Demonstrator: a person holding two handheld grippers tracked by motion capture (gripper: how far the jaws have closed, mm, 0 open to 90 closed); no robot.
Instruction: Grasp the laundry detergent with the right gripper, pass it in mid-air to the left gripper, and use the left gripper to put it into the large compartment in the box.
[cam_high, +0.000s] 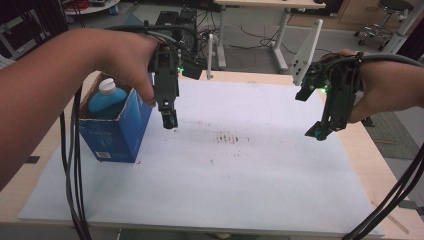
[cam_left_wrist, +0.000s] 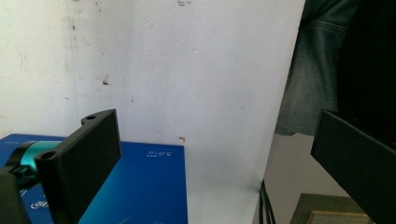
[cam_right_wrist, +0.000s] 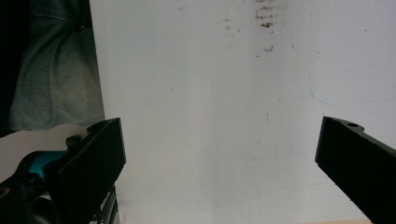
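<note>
Blue carton (cam_high: 117, 131) standing upright at the left of the high view, on the white sheet (cam_high: 240, 170) covering the table (cam_high: 372, 165), top open. Blue bottle with a white cap (cam_high: 107, 97) upright inside it, cap poking above the rim. Just right of the carton's upper corner, left gripper (cam_high: 170, 120) held above the sheet, pointing down, jaws spread wide with nothing between them; in the left gripper view, carton's blue face (cam_left_wrist: 144, 186) at lower left under the left jaw, white sheet beyond. Faint brownish smudges (cam_high: 229, 138) on the sheet near the middle of the high view. At the right of the frame, right gripper (cam_high: 318, 132) held above the sheet's right edge, tilted down and leftward, well apart from the carton; jaws likewise released and wide in the right gripper view, bare sheet between them.
</note>
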